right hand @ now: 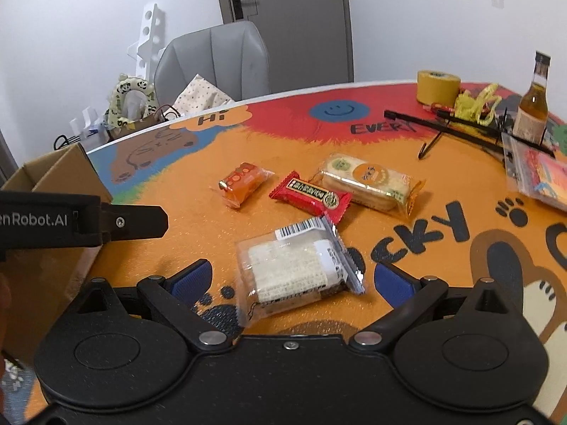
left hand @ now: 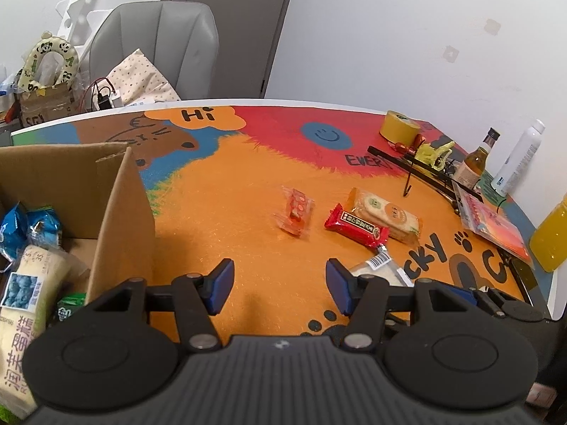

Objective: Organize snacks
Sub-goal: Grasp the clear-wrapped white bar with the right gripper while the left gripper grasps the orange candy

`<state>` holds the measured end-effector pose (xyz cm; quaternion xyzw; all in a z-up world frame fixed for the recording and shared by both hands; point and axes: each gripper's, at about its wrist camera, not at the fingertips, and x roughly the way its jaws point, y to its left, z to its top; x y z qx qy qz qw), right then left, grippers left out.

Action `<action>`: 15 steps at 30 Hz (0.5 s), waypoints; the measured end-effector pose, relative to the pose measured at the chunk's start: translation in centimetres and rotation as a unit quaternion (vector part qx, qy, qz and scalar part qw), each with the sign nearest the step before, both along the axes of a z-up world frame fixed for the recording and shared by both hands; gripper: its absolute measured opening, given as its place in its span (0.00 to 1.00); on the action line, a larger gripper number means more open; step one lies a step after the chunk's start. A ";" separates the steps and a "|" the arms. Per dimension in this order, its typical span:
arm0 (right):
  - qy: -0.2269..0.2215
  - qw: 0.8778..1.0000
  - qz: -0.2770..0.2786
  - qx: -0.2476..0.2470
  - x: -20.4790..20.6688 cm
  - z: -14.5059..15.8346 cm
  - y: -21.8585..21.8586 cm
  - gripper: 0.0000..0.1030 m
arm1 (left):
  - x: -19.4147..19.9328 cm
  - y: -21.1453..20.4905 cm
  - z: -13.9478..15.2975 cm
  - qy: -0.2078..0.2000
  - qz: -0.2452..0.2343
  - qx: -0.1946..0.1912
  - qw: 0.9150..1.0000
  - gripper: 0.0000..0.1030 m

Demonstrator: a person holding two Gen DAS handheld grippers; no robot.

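Snacks lie on the colourful table mat: an orange candy pack (left hand: 296, 212) (right hand: 242, 182), a red bar (left hand: 356, 226) (right hand: 312, 194), a cracker pack (left hand: 388, 214) (right hand: 368, 180) and a clear-wrapped white cake (right hand: 296, 271) (left hand: 379, 269). A cardboard box (left hand: 117, 212) (right hand: 53, 177) at the left holds several packed snacks (left hand: 32, 272). My left gripper (left hand: 280, 285) is open and empty above the mat, right of the box. My right gripper (right hand: 290, 279) is open, with the white cake lying between its fingers.
A yellow tape roll (left hand: 398, 125) (right hand: 437, 86), a black wire rack (left hand: 425, 170), a brown bottle (right hand: 533, 102), a white spray bottle (left hand: 519, 157), an orange juice bottle (left hand: 551, 235) and a zip bag (left hand: 490, 223) crowd the table's right side. A grey chair (left hand: 159, 46) stands behind.
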<state>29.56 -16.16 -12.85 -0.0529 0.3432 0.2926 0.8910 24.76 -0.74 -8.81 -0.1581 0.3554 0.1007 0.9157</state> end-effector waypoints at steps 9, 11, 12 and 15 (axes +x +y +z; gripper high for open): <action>0.009 1.000 0.005 0.018 0.3 -0.8 -1.5 0.54 | 1.6 -0.8 -0.6 0.002 -0.004 0.016 1.000 0.55; 0.008 1.000 -0.004 0.022 0.3 -0.8 -2.2 0.53 | 2.2 -1.2 -0.8 0.002 -0.006 0.018 1.000 0.55; 0.008 1.000 -0.010 0.025 0.3 -0.8 -2.6 0.52 | 2.4 -1.3 -0.9 0.002 -0.008 0.018 1.000 0.55; 0.008 0.999 -0.027 0.031 0.4 -0.9 -3.7 0.52 | 3.2 -1.9 -1.3 0.005 -0.012 0.020 1.000 0.55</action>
